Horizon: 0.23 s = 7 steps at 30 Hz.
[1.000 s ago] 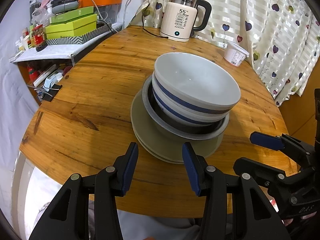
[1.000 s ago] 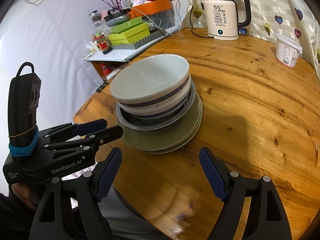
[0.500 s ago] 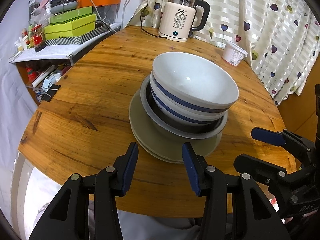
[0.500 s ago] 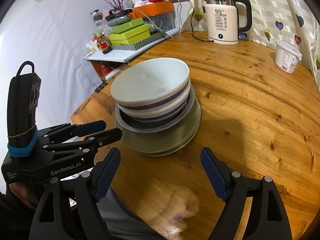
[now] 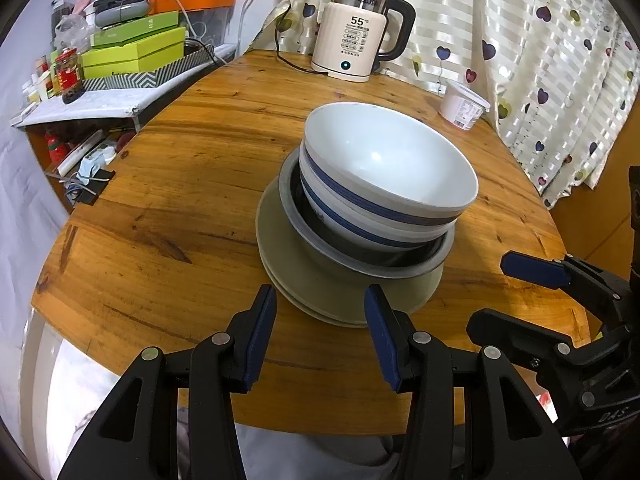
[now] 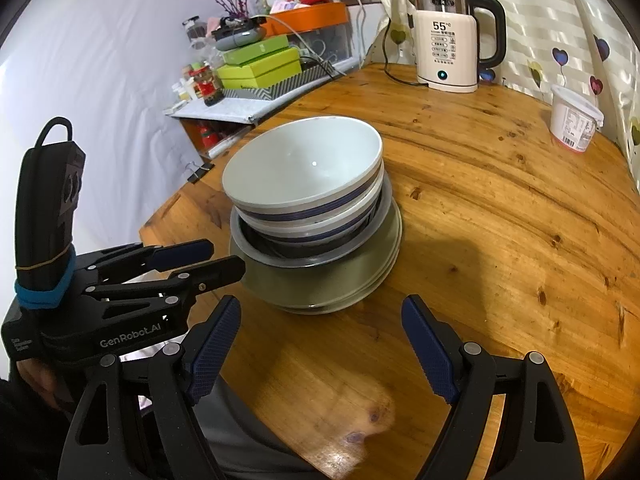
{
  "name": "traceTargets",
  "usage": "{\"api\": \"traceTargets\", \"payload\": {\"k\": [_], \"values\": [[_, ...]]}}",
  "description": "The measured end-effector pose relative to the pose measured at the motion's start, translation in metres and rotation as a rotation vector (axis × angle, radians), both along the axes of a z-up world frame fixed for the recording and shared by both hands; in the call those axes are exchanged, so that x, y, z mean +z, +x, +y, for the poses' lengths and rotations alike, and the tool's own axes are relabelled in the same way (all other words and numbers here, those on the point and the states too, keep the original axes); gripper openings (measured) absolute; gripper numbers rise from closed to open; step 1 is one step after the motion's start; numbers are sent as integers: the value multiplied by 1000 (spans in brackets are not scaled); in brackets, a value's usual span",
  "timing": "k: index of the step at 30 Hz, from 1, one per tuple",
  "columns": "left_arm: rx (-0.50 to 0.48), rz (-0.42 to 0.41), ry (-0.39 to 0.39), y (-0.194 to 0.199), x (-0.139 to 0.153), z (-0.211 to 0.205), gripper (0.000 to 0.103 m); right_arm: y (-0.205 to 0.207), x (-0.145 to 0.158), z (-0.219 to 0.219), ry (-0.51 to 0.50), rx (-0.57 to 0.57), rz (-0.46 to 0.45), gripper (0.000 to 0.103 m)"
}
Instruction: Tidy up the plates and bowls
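Nearest, the left gripper (image 5: 320, 320) and right gripper (image 6: 320, 344) both hover released and empty at the round wooden table's (image 5: 168, 184) near edge. Just beyond, mid-table, olive ceramic plates (image 5: 316, 280) carry a grey metal basin (image 5: 360, 260) and two nested white blue-banded bowls (image 5: 384, 176). The glazed stoneware looks heavy, slippery and chippable; pinching the top bowl's rim seems safest.

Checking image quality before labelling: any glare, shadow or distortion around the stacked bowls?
Left wrist view: small highlight inside the top bowl, sharp focus, the wooden table edge bowed by the fisheye. Right wrist view: pinpoint glint in the same bowl, dark shadow on the table right of the stack, black corner vignetting.
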<state>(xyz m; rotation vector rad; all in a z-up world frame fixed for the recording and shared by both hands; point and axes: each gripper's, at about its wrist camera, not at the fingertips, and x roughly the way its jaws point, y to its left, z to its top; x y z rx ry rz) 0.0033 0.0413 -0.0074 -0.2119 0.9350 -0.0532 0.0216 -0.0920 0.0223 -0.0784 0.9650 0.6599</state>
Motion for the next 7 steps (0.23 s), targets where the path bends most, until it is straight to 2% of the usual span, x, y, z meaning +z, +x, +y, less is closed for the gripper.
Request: {"api": "traceTargets", "payload": {"k": [7], "values": [[-33, 8, -2, 3, -1, 1, 47, -1, -1, 2, -6, -21, -2, 83]]}}
